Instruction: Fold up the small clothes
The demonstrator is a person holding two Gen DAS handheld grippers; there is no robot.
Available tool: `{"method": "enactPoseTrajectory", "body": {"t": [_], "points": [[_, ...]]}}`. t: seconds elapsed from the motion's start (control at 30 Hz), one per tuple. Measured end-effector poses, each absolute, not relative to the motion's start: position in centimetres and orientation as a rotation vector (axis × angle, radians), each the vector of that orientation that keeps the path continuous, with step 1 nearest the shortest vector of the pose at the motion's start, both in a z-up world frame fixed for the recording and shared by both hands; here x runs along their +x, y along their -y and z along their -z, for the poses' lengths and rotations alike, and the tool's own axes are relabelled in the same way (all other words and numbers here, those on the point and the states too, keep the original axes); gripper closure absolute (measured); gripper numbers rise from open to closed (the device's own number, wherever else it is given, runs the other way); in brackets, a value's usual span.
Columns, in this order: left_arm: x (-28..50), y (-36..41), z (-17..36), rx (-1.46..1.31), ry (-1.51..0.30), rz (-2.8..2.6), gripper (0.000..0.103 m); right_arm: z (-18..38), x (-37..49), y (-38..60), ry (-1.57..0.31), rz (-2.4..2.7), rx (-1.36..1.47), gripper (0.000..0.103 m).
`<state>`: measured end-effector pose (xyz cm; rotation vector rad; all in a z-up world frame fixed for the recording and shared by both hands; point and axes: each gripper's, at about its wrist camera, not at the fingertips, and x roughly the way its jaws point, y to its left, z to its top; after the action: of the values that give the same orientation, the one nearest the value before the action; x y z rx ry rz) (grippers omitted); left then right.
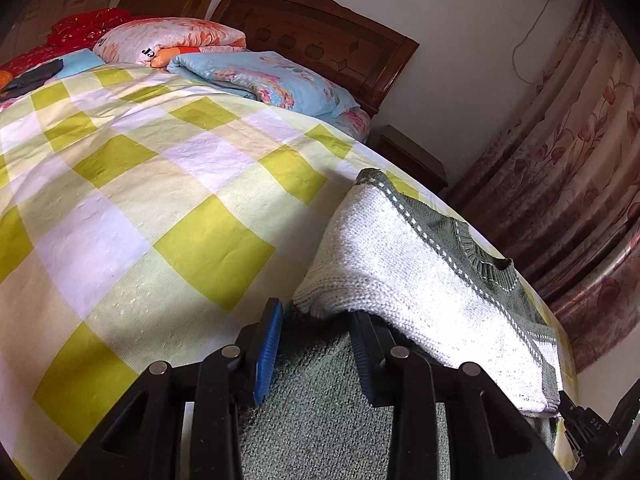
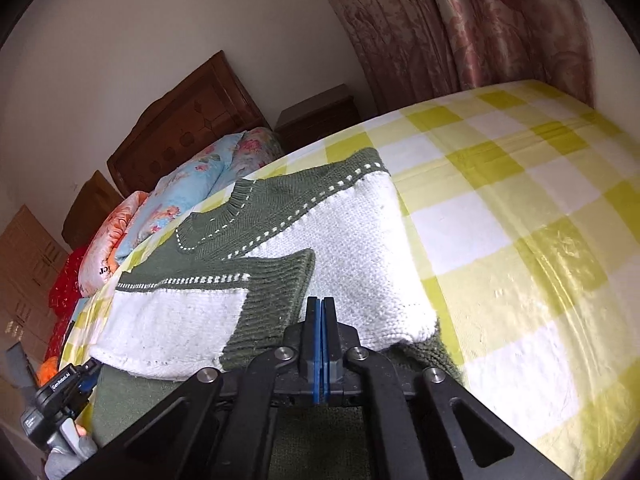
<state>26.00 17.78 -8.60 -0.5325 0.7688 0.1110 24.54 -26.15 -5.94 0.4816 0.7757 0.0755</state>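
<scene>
sweater [image 2: 280, 216] collar in right view, left tool [image 1: 316, 332] parted

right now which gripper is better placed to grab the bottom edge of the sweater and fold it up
Left. The left gripper is open, its fingers astride the green hem where the white sleeve overhangs. The right gripper is shut with nothing visibly between its pads, so it would have to open first.

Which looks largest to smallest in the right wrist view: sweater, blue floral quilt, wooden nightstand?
1. Sweater, though it lies nearest the camera, which inflates it.
2. Blue floral quilt.
3. Wooden nightstand, though it stands farthest back, so its true size is unsure.
</scene>
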Motion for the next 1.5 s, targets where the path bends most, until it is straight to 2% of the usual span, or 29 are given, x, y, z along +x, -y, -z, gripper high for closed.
{"method": "enactPoseTrajectory", "body": {"t": [0.1, 0.33, 0.43, 0.53, 0.6, 0.67, 0.8, 0.87, 0.93, 1.03, 1.17, 1.3, 1.33, 1.4, 1.5], "points": [[26.0, -17.6, 8.6, -0.522, -0.769, -0.112, 0.069, 4.9, 23.6, 26.2, -0.694, -0.077, 0.463, 0.000], [26.0, -17.0, 8.3, -0.482, -0.769, -0.104, 0.069, 1.6, 24.0, 19.7, -0.646, -0.163, 0.189, 0.000], [25.9, -17.1, 8.3, -0.483, -0.768, -0.103, 0.069, 2.3, 25.1, 16.1, -0.706, -0.192, 0.038, 0.000], [25.8, -17.2, 8.2, -0.491, -0.765, -0.101, 0.069, 5.4, 26.1, 14.1, -0.816, -0.143, -0.148, 0.000], [25.4, -17.5, 7.9, -0.503, -0.746, -0.109, 0.069, 5.4, 26.1, 15.3, -0.817, -0.138, -0.099, 0.000], [24.3, -18.3, 7.1, -0.533, -0.684, -0.125, 0.069, 5.5, 26.1, 16.2, -0.821, -0.151, -0.063, 0.000], [20.3, -20.3, 2.9, -0.598, -0.381, -0.193, 0.070, 5.6, 25.9, 16.3, -0.820, -0.147, -0.074, 0.000], [20.7, -20.2, 1.0, -0.593, -0.318, -0.171, 0.068, 5.6, 26.0, 16.1, -0.822, -0.146, -0.074, 0.000], [24.3, -19.5, -0.5, -0.568, -0.389, -0.069, 0.065, 5.6, 26.0, 16.2, -0.822, -0.152, -0.064, 0.000], [32.3, -17.9, -0.6, -0.609, -0.596, 0.147, 0.065, 5.6, 26.1, 16.1, -0.821, -0.151, -0.065, 0.000], [41.6, -14.8, 2.7, -0.711, -0.893, 0.369, 0.066, 5.5, 26.1, 16.1, -0.821, -0.156, -0.054, 0.000], [45.7, -13.0, 6.6, -0.594, -1.074, 0.188, 0.066, 5.5, 26.1, 16.2, -0.821, -0.162, -0.044, 0.000], [46.1, -13.3, 7.4, -0.548, -1.087, 0.109, 0.085, 5.5, 26.1, 16.3, -0.820, -0.165, -0.041, 0.000], [46.3, -14.4, 7.7, -0.505, -1.046, 0.022, 0.101, 5.5, 26.1, 16.4, -0.820, -0.172, -0.031, 0.000], [46.4, -15.2, 7.8, -0.515, -1.036, 0.023, 0.101, 5.5, 26.1, 16.5, -0.819, -0.183, -0.020, 0.000]]}}
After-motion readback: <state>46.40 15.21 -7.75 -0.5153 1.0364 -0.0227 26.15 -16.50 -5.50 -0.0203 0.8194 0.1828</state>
